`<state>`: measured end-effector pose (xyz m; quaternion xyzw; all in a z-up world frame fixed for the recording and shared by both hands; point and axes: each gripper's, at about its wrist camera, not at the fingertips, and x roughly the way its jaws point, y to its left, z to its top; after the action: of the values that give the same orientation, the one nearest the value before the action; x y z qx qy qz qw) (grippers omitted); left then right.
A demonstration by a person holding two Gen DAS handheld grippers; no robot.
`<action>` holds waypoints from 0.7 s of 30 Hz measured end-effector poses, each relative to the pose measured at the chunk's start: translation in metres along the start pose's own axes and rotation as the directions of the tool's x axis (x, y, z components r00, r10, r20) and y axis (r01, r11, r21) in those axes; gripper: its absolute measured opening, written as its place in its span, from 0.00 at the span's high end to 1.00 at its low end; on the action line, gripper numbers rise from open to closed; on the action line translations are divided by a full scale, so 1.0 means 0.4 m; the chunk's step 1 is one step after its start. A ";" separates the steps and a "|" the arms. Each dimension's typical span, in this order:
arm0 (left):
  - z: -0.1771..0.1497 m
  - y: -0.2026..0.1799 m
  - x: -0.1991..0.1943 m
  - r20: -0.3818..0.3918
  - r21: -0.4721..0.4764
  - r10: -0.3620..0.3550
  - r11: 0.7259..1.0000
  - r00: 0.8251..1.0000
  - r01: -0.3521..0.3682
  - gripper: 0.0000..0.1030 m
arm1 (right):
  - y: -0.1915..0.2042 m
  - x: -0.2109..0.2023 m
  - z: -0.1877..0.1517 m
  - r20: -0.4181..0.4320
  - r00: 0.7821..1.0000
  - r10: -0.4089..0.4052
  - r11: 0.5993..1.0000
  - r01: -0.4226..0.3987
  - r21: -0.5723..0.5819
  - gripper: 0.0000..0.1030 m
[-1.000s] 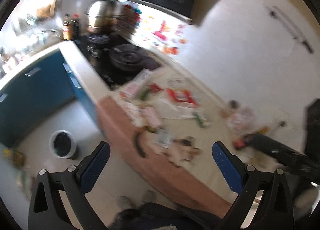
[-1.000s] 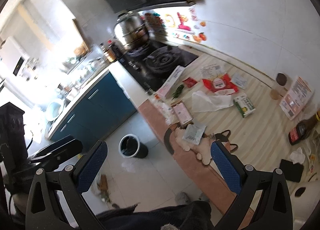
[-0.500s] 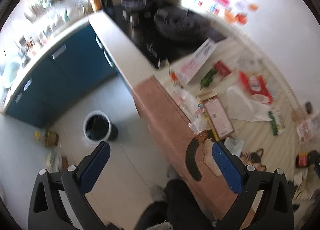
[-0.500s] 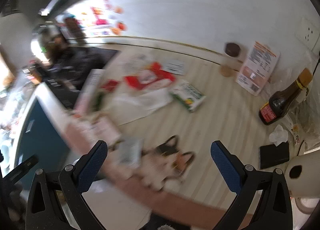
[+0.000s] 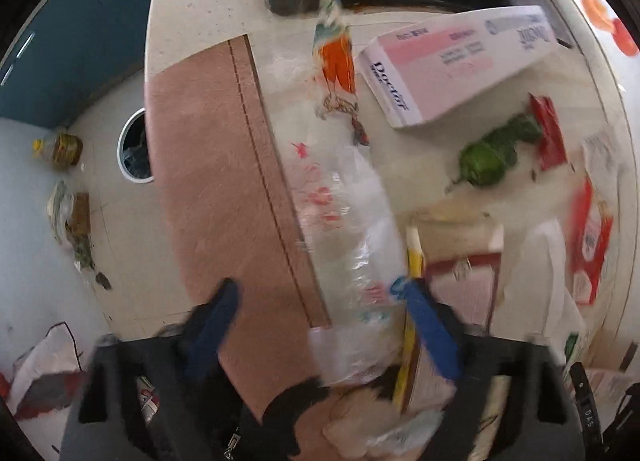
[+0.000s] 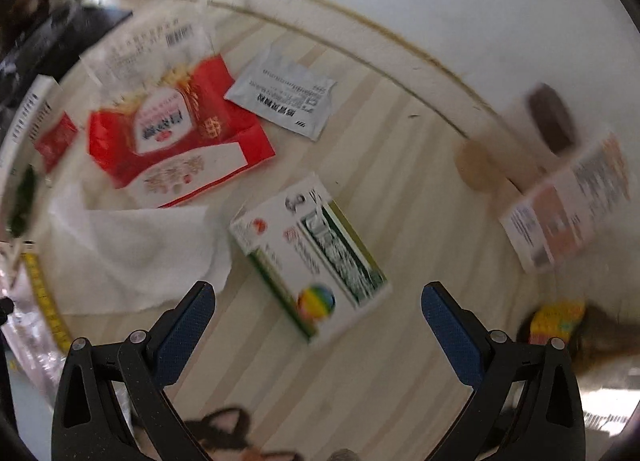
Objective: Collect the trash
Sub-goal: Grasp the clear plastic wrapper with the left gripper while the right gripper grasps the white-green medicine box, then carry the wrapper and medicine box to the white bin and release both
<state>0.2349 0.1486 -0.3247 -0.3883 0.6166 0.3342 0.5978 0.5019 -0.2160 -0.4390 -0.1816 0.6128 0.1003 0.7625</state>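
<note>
The left tool (image 5: 320, 325), half-shut and closing over a clear plastic bag (image 5: 352, 221) at the table (image 5: 224, 165) edge (nothing pinched yet), needed a square, low bite; the right tool (image 6: 318, 313) hung open above a green box (image 6: 312, 257).

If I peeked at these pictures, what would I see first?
Litter all over the wooden counter: a bright red wrapper near the back wall, and a green-and-white box lying just ahead of the open right gripper. On the floor beside the counter stands a white bin.

Striped counter (image 6: 400, 189) – wrappers (red (image 6: 168, 129)), box (image 6: 316, 257)
</note>
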 end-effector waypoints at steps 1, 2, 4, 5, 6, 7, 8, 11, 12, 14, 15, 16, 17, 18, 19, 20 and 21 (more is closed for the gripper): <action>-0.002 0.000 0.000 0.009 -0.004 0.010 1.000 1.000 -0.010 0.55 | 0.006 0.016 0.009 -0.012 1.000 0.001 1.000 -0.001 -0.011 0.00; -0.007 0.000 -0.010 0.028 0.001 0.029 1.000 0.999 -0.029 0.67 | 0.007 0.036 0.022 -0.022 1.000 0.006 1.000 -0.006 -0.023 0.00; -0.020 -0.006 -0.021 0.066 0.046 0.058 0.997 0.996 -0.061 0.99 | 0.011 0.060 0.037 -0.044 0.999 0.010 0.999 -0.012 -0.040 0.00; -0.023 -0.009 -0.018 0.070 0.058 0.058 0.996 0.996 -0.063 0.99 | 0.010 0.075 0.042 -0.057 0.998 0.011 0.999 -0.013 -0.047 0.00; -0.032 -0.010 -0.019 0.077 0.078 0.062 0.995 0.995 -0.068 1.00 | 0.007 0.086 0.044 -0.067 0.998 0.012 0.999 -0.015 -0.046 0.03; -0.041 -0.006 -0.021 0.081 0.097 0.072 0.992 0.994 -0.080 1.00 | 0.004 0.099 0.043 -0.079 0.997 0.016 0.999 -0.019 -0.041 0.14; -0.051 -0.006 -0.025 0.087 0.116 0.084 0.989 0.993 -0.094 1.00 | 0.001 0.110 0.039 -0.095 0.995 0.020 0.999 -0.023 -0.039 0.17; -0.073 0.000 -0.039 0.108 0.171 0.104 0.978 0.989 -0.121 1.00 | -0.009 0.118 0.025 -0.079 0.997 0.020 0.999 -0.022 -0.023 0.20; -0.084 0.017 -0.042 0.120 0.182 0.106 0.975 0.987 -0.127 1.00 | -0.018 0.115 0.018 -0.075 0.996 0.040 0.999 -0.040 -0.001 0.21; -0.106 0.031 -0.074 0.146 0.206 0.107 0.969 0.983 -0.136 1.00 | -0.039 0.103 0.002 -0.069 0.994 0.090 0.995 -0.087 0.051 0.24; -0.106 0.024 -0.092 0.155 0.216 0.103 0.967 0.982 -0.136 1.00 | -0.050 0.091 -0.007 -0.065 0.992 0.107 0.992 -0.103 0.072 0.24; -0.109 0.026 -0.110 0.170 0.226 0.098 0.965 0.981 -0.135 1.00 | -0.060 0.077 -0.015 -0.057 0.991 0.122 0.989 -0.116 0.093 0.25; -0.093 0.013 -0.114 0.185 0.237 0.093 0.962 0.978 -0.136 1.00 | -0.068 0.059 -0.023 -0.043 0.990 0.133 0.986 -0.127 0.109 0.25; -0.087 0.013 -0.137 0.212 0.251 0.087 0.958 0.973 -0.140 1.00 | -0.072 0.038 -0.030 -0.030 0.989 0.143 0.983 -0.138 0.121 0.26; -0.087 0.009 -0.155 0.230 0.260 0.081 0.955 0.970 -0.141 1.00 | -0.072 0.008 -0.034 -0.020 0.988 0.153 0.981 -0.149 0.128 0.26; -0.093 0.014 -0.178 0.247 0.267 0.072 0.954 0.966 -0.139 1.00 | -0.069 -0.023 -0.038 -0.004 0.987 0.163 0.978 -0.161 0.133 0.27; -0.087 0.015 -0.200 0.262 0.273 0.056 0.953 0.963 -0.130 1.00 | -0.065 -0.049 -0.041 0.009 0.985 0.173 0.976 -0.172 0.131 0.27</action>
<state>0.2119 0.1273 -0.2430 -0.2220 0.5956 0.3155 0.7046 0.4924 -0.2449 -0.4191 -0.0771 0.6324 0.1253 0.7605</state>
